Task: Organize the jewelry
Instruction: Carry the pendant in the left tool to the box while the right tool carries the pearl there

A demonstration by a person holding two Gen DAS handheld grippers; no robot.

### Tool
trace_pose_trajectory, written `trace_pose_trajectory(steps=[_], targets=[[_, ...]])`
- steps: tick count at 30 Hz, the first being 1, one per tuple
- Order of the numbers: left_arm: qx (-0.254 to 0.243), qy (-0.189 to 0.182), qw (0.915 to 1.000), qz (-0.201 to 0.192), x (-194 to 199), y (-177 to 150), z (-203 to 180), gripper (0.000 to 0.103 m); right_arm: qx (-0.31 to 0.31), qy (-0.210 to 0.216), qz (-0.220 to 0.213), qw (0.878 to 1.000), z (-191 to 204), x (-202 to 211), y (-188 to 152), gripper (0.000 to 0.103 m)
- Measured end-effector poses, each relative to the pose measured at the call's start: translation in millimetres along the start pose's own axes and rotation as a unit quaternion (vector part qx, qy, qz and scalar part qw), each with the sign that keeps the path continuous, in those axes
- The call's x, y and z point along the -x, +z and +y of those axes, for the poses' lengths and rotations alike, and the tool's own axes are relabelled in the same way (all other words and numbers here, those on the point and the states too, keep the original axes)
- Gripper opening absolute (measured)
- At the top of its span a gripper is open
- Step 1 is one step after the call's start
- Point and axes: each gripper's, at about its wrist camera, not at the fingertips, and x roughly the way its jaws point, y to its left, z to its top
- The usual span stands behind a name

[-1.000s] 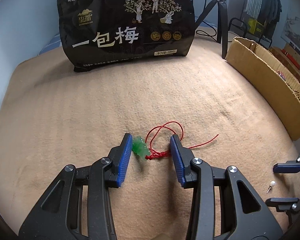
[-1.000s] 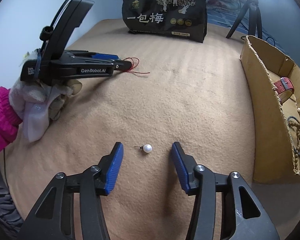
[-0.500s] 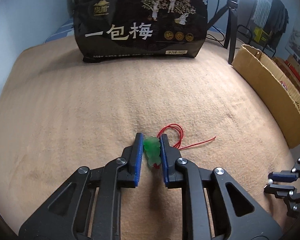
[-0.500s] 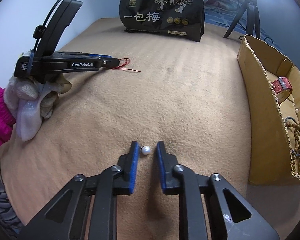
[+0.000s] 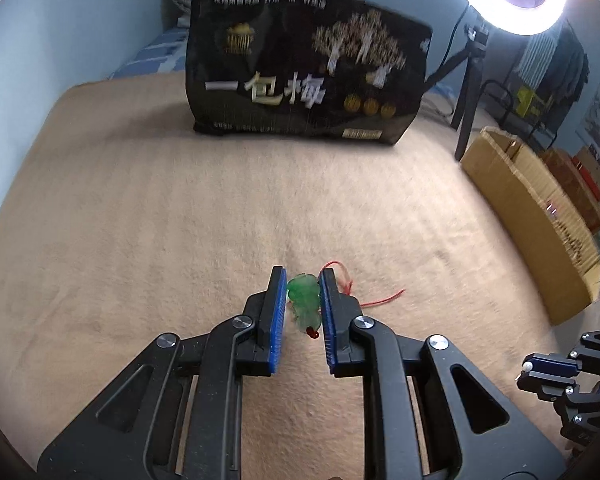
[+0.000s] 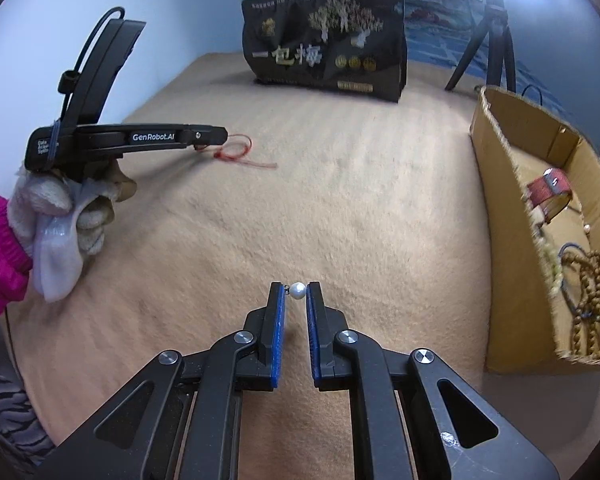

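My left gripper [image 5: 302, 280] is shut on a green jade pendant [image 5: 306, 300], pinched between its blue pads just above the tan blanket. The pendant's red cord [image 5: 374, 299] trails off to the right onto the cloth. In the right wrist view the left gripper [image 6: 220, 136] shows from the side at the left, with the red cord [image 6: 240, 152] hanging from its tip. My right gripper [image 6: 297, 290] is shut on a small white pearl earring [image 6: 298, 291], held at the fingertips. The same right gripper [image 5: 540, 372] shows at the lower right edge of the left wrist view.
A cardboard box [image 6: 512, 216] stands open on the right, holding a red-strapped watch [image 6: 548, 190] and wooden bead strings [image 6: 592, 304]. A black snack bag [image 5: 308, 80] stands at the back, a tripod [image 5: 466, 96] with a ring light beside it. A gloved hand [image 6: 68, 212] grips the left tool.
Both grippers went from open to shut, the left on the pendant, the right on the pearl. The left one has then lifted a little with the pendant, dragging the cord.
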Motion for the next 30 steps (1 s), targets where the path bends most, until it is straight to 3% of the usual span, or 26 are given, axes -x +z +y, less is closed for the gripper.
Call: trace_pose_trajectory(steps=[19, 30], targets=[[0.025, -0.042, 0.9947, -0.090, 103, 37, -38, 0.015, -0.035, -0.005, -0.094, 0.995, -27, 100, 30, 0.009], [-0.011, -0.069, 0.9911, -0.113, 134, 45, -93, 0.015, -0.056, -0.031, -0.130, 0.989, -70, 149, 36, 0.009]])
